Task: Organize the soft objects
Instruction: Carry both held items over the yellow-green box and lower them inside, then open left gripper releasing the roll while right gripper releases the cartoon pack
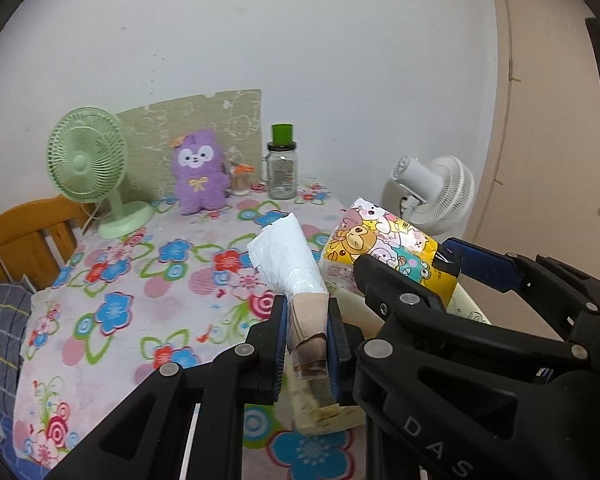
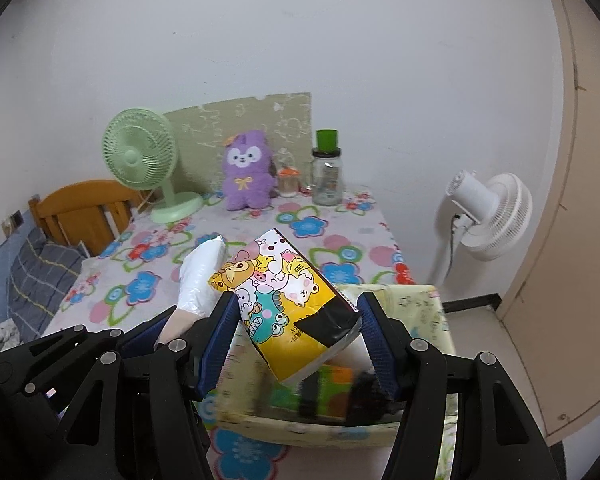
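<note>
Glossy plastic tissue pack (image 2: pixel 284 300); fuzzy plush toy (image 1: pixel 198 172).

The left gripper (image 1: pixel 306 340) is pitched downward, its jaws nearly closed and pressed on the white-and-beige packet (image 1: pixel 288 264). The right gripper (image 2: pixel 296 340) is held just right of that packet, equally pitched, jaws clamped around the cartoon-printed pack (image 2: pixel 284 296).

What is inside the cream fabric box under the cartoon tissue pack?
In the fabric box, a green and orange item and something black show, blurred. The tissue pack and right gripper cover the rest.
</note>
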Action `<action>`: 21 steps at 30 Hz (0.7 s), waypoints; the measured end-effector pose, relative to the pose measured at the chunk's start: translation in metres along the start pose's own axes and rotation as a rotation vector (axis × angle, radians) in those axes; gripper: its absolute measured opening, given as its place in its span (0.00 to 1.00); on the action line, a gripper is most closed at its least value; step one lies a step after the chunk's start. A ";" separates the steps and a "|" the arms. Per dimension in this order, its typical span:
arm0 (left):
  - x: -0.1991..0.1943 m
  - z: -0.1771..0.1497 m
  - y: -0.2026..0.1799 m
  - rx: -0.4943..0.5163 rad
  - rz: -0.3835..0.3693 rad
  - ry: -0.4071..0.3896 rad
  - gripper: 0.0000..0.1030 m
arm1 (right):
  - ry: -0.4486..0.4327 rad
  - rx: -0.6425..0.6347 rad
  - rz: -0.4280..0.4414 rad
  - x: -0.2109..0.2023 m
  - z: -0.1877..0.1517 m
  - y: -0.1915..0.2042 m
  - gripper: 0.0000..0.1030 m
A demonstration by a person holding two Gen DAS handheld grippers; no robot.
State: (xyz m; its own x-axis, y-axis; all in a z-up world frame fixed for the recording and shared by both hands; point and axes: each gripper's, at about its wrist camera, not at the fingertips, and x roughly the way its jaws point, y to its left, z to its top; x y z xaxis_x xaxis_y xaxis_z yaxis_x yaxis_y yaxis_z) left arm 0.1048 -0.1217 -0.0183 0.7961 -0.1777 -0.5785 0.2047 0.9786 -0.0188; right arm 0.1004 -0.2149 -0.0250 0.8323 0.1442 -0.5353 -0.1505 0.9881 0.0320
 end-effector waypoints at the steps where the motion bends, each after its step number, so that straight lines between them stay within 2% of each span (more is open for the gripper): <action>1: 0.003 0.000 -0.003 0.002 -0.006 0.001 0.15 | 0.001 0.002 -0.006 0.002 -0.001 -0.004 0.63; 9: 0.034 0.002 -0.024 0.032 -0.050 0.021 0.17 | 0.028 0.043 -0.054 0.024 -0.007 -0.033 0.63; 14: 0.058 0.000 -0.031 0.043 -0.079 0.058 0.26 | 0.057 0.062 -0.071 0.041 -0.014 -0.046 0.63; 16: 0.068 -0.003 -0.034 0.046 -0.091 0.078 0.39 | 0.073 0.074 -0.075 0.050 -0.017 -0.052 0.63; 17: 0.071 -0.005 -0.035 0.048 -0.092 0.085 0.42 | 0.081 0.080 -0.076 0.053 -0.019 -0.053 0.63; 19: 0.077 -0.007 -0.036 0.057 -0.097 0.102 0.58 | 0.097 0.090 -0.072 0.059 -0.024 -0.056 0.62; 21: 0.080 -0.008 -0.037 0.065 -0.093 0.111 0.63 | 0.109 0.099 -0.068 0.064 -0.026 -0.058 0.62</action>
State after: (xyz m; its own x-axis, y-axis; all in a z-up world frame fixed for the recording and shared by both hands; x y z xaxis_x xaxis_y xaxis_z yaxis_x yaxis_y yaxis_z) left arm 0.1561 -0.1717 -0.0708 0.7051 -0.2516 -0.6630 0.3144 0.9490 -0.0258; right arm 0.1481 -0.2642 -0.0830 0.7754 0.0755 -0.6269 -0.0381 0.9966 0.0729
